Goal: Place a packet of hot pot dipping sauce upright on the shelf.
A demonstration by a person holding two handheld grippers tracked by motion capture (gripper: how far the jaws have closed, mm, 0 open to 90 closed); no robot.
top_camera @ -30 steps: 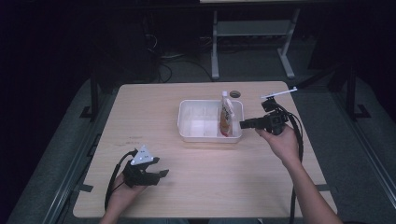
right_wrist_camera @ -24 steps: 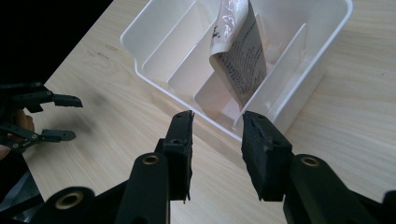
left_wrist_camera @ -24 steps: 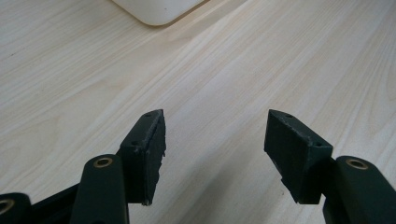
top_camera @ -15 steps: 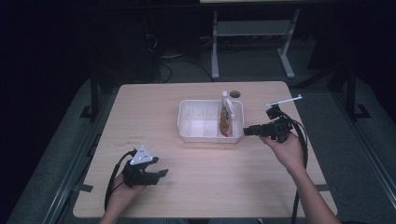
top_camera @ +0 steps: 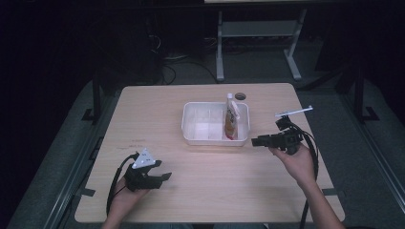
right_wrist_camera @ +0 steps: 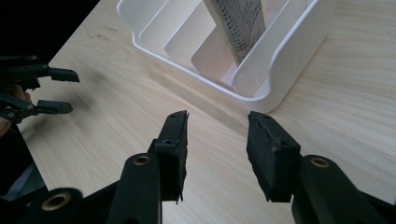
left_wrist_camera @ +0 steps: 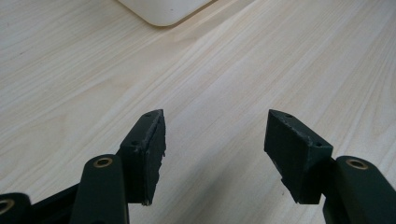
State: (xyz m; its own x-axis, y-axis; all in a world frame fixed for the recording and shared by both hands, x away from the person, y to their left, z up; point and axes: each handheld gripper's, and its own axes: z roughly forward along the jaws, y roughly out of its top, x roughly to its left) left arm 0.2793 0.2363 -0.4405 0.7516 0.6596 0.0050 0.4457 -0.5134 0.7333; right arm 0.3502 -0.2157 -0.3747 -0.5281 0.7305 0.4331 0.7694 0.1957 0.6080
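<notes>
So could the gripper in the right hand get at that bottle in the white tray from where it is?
Probably yes. The right gripper is open and empty beside the tray, and the bottle stands upright at the tray's near end, rising above the rim with nothing between.

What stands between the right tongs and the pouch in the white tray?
The near wall of the white tray stands between the right tongs and the pouch, which is upright inside it. Only bare table lies before that wall.
</notes>
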